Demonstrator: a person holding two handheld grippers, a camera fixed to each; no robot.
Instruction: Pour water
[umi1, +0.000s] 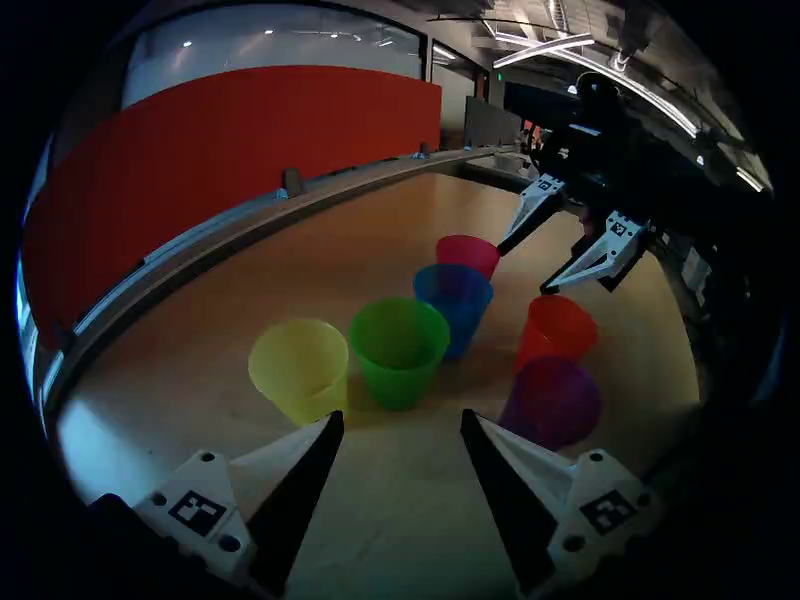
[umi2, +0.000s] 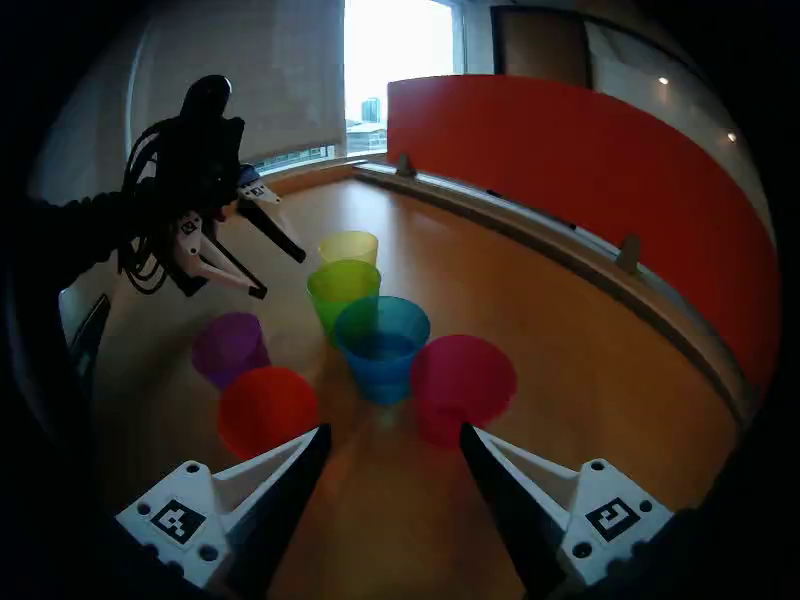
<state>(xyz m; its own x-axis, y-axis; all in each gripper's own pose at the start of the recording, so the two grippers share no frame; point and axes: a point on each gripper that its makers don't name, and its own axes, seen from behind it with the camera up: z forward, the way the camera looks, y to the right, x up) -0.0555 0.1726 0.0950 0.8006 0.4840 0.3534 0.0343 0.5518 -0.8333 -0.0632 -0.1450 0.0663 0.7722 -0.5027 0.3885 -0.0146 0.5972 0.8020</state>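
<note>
Left gripper (umi1: 400, 420): jaws spread, nothing between them, aimed level across the tabletop (umi1: 300, 270) at the cup cluster. Nearest are the yellow cup (umi1: 298, 370) and green cup (umi1: 398, 350), side by side. Blue cup (umi1: 455, 300) and pink cup (umi1: 467, 255) stand in line behind the green one. Red cup (umi1: 558, 330) and purple cup (umi1: 550, 400) are off to the right. All are upright. Right gripper (umi2: 393, 432): jaws also spread and empty, facing the cluster from the pink/red side. The right gripper view shows the left gripper (umi2: 280, 275) held up off the tabletop by a dark-sleeved arm (umi2: 70, 225), fingers angled down near the purple cup. Can't tell which cup holds water.
</note>
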